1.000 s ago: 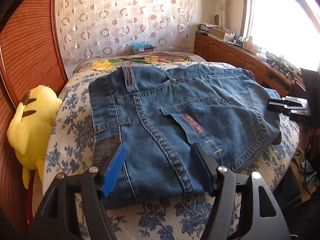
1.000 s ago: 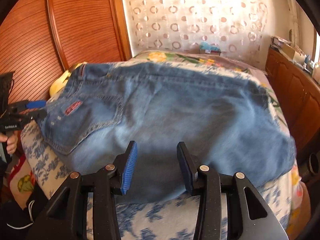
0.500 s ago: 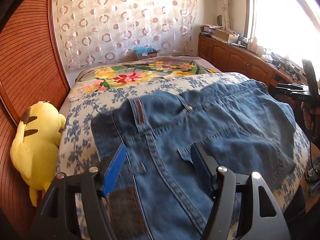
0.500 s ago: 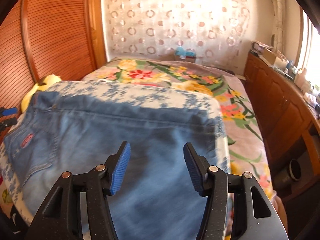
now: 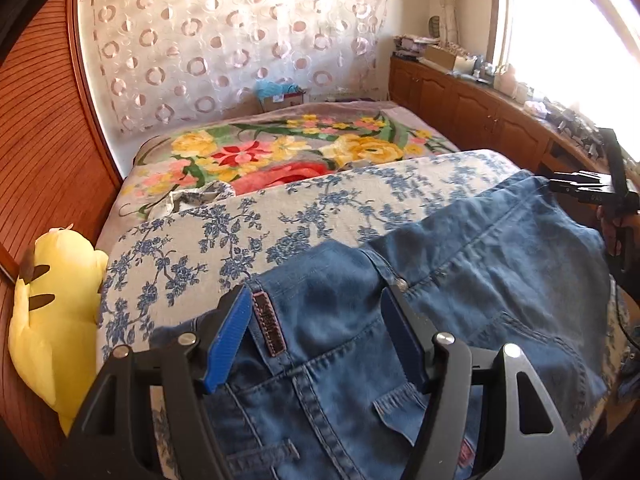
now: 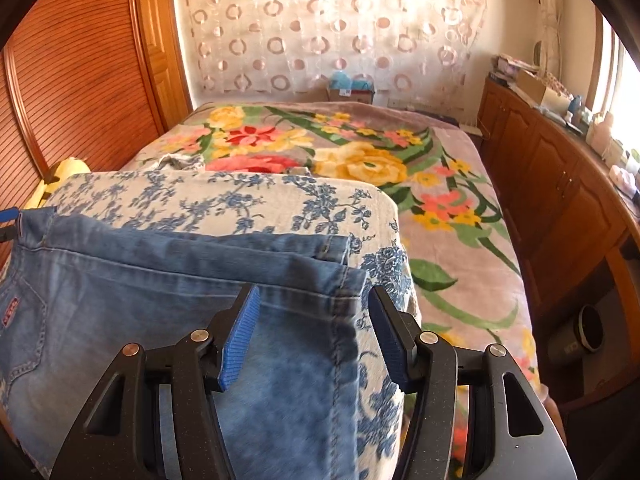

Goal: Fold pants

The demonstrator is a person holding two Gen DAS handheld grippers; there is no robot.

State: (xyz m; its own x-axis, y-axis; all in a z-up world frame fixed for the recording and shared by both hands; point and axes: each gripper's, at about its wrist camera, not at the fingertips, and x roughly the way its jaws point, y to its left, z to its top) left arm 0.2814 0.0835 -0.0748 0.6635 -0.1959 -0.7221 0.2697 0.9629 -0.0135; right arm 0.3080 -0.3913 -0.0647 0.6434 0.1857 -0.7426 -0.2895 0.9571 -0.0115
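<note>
We hold the left gripper (image 5: 316, 336) open above the jeans' (image 5: 460, 280) waistband, gripping nothing. Our right gripper (image 6: 314, 330), jaws just widened, hovers empty over the hem corner. The folded jeans lie on the blue-flowered quilt (image 6: 248, 200), with bare quilt beyond.

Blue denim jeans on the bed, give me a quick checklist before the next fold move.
1. Blue denim jeans lie on the blue floral cloth: ok.
2. Left gripper open over the waistband: ok.
3. Right gripper, jaws just opened, over the hem corner, nothing pinched: ok.
4. Yellow plush toy apart from the jeans: ok.
5. Layers lined up at the hem: not ok, edges stagger.
6. Near edge flat: cannot tell.
</note>
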